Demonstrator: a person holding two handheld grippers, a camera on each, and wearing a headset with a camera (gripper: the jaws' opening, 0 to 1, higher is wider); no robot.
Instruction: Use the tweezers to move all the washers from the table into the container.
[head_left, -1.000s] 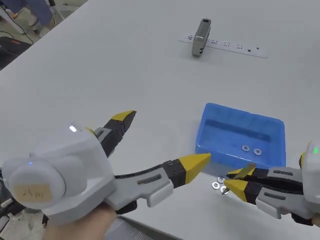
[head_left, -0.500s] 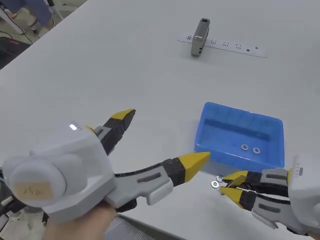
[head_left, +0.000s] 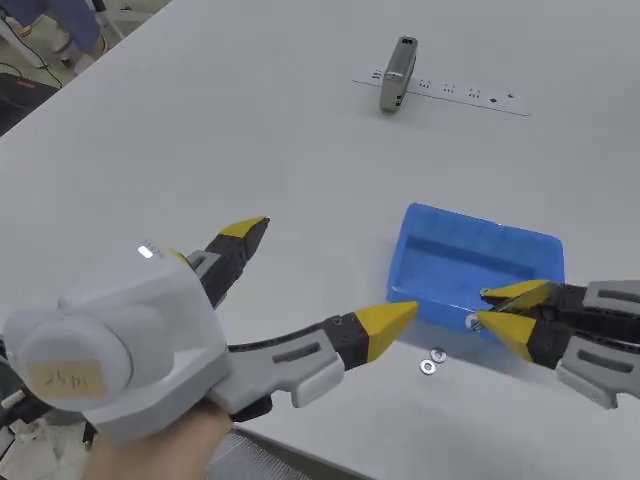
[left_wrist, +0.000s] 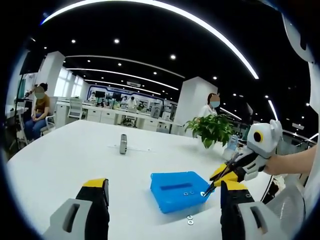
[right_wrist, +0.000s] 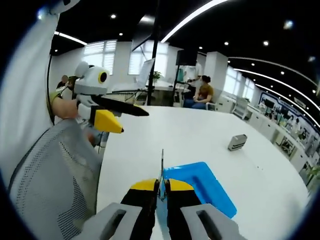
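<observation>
Washers (head_left: 437, 354), two thin, light, slippery metal rings lying flat on the white surface (head_left: 250, 130) just beside the blue container (head_left: 480, 255), likely need pinching across the rim with the tweezers (right_wrist: 162, 167) clenched in the right tool (head_left: 490, 308), while the left tool (head_left: 330, 270) hangs spread, empty.

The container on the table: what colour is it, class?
The container is plain blue, seen best in the head view.

The right gripper (left_wrist: 221, 175) holds tweezers (left_wrist: 210, 185) over the blue container (left_wrist: 169, 205), perhaps gripping a washer (left_wrist: 202, 194).
</observation>
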